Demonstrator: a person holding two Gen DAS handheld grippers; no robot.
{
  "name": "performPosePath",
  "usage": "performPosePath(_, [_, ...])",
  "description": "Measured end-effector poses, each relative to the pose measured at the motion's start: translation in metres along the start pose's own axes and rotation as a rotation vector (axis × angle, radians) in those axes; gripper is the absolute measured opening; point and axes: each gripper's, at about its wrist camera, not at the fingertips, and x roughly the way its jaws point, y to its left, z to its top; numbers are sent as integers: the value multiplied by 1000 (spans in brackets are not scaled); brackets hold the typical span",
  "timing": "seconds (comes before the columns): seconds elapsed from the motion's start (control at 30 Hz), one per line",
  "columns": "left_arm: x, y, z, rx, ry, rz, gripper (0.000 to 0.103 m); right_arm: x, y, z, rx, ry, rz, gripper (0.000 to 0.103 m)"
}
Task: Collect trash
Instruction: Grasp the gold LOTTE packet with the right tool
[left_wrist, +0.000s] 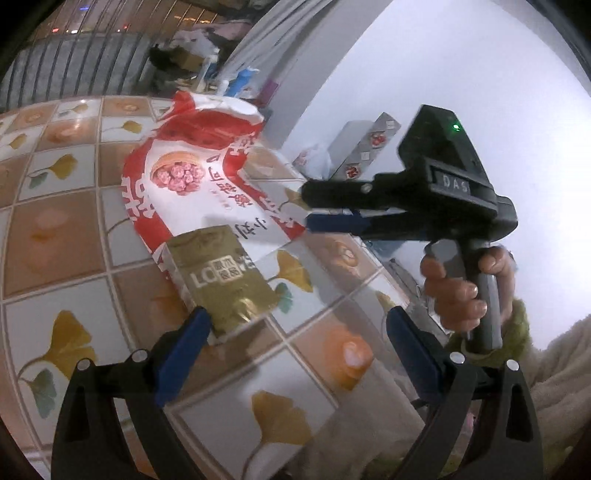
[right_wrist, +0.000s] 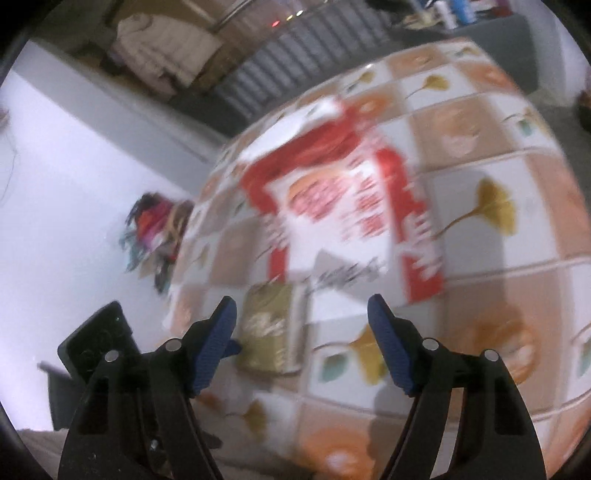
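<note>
A red and white paper bag (left_wrist: 207, 184) lies flat on the tiled tabletop (left_wrist: 66, 236). A gold foil packet (left_wrist: 225, 280) lies at its near end. My left gripper (left_wrist: 295, 328) is open, its left fingertip touching the packet's near corner. My right gripper (left_wrist: 306, 206) hovers over the bag's right edge in the left wrist view. In the blurred right wrist view, the right gripper (right_wrist: 301, 314) is open and empty above the gold packet (right_wrist: 271, 332) and the bag (right_wrist: 343, 218).
Grey and red boxes (left_wrist: 365, 147) and a plastic bag stand past the table's far right edge. Bottles and clutter (left_wrist: 221, 77) sit behind the table by a ribbed grey radiator. A colourful pile (right_wrist: 155, 229) lies off the table's side. The white wall is to the right.
</note>
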Motion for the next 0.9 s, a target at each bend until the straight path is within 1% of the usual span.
performPosePath(0.07, [-11, -1, -4, -1, -20, 13, 94, 10, 13, -3, -21, 15, -12, 71])
performPosePath(0.13, [-20, 6, -4, -11, -37, 39, 94, 21, 27, -6, -47, 31, -25, 75])
performPosePath(0.2, [-38, 17, -6, -37, -64, 99, 94, 35, 39, -7, -67, 47, -50, 76])
performPosePath(0.23, [-49, 25, -8, -59, -83, 141, 94, 41, 43, -8, -80, 56, -60, 76])
performPosePath(0.33, [-72, 42, -11, -118, -127, 224, 94, 59, 60, -13, -156, 71, -145, 76])
performPosePath(0.4, [-86, 56, -10, -169, -159, 284, 94, 69, 68, -18, -213, 73, -217, 76])
performPosePath(0.43, [-90, 61, -9, -190, -172, 303, 94, 73, 71, -20, -242, 70, -260, 74])
performPosePath(0.47, [-94, 67, -7, -214, -186, 318, 92, 74, 73, -22, -259, 66, -284, 66])
performPosePath(0.5, [-94, 73, -2, -230, -191, 329, 92, 75, 74, -24, -279, 63, -319, 62])
performPosePath(0.53, [-95, 77, 1, -238, -194, 337, 91, 75, 72, -26, -286, 64, -335, 55])
performPosePath(0.57, [-91, 78, 6, -236, -195, 345, 90, 75, 69, -27, -288, 66, -343, 54])
performPosePath(0.67, [-70, 78, 28, -208, -187, 351, 87, 72, 64, -27, -282, 64, -318, 51])
performPosePath(0.7, [-63, 76, 36, -195, -183, 342, 86, 69, 62, -27, -273, 61, -305, 51])
performPosePath(0.73, [-58, 75, 41, -183, -181, 335, 85, 65, 58, -26, -255, 55, -277, 51])
performPosePath(0.8, [-42, 72, 55, -151, -162, 333, 83, 56, 55, -25, -231, 36, -250, 50])
performPosePath(0.87, [-23, 76, 69, -135, -122, 352, 75, 43, 49, -21, -222, -10, -271, 50])
performPosePath(0.9, [-17, 79, 72, -133, -108, 357, 73, 38, 46, -20, -215, -28, -280, 50])
